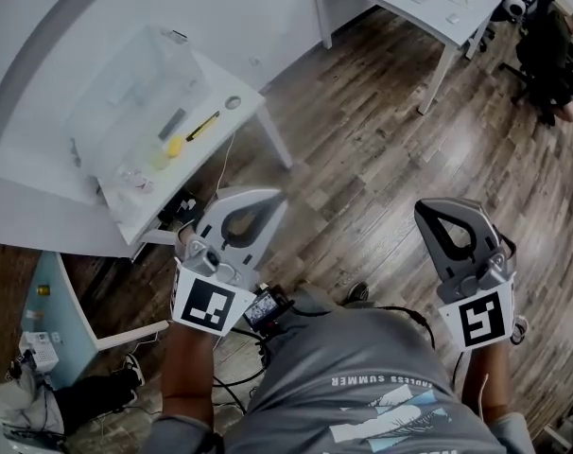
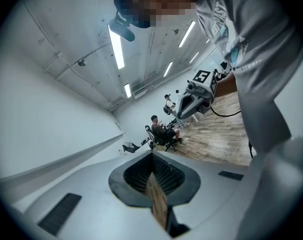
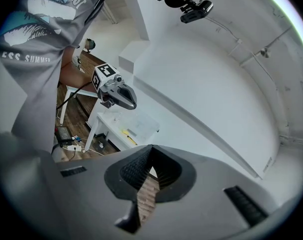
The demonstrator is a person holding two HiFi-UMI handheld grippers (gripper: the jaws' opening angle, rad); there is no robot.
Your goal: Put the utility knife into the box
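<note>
You held both grippers low in front of you over the wooden floor [image 1: 362, 159], well apart from the work. The left gripper [image 2: 151, 155] had its jaws closed tip to tip, with nothing between them. The right gripper [image 3: 150, 147] was the same: jaws together and empty.

The utility knife [image 1: 202, 126], yellow and black, lay flat on the white surface [image 1: 41, 173] up at your left, near the corner closest to you. It sat just beside the clear box [image 1: 135, 83], which stood on that same surface; as far as the head view showed, the knife was outside the box. A small yellow thing [image 1: 175, 147] lay close to the knife, and a little round thing [image 1: 233, 102] lay near the surface's corner; you could not tell what either was.

Neither gripper touched the knife or the box. Farther off, a second desk [image 1: 400, 3] stood on the floor.
</note>
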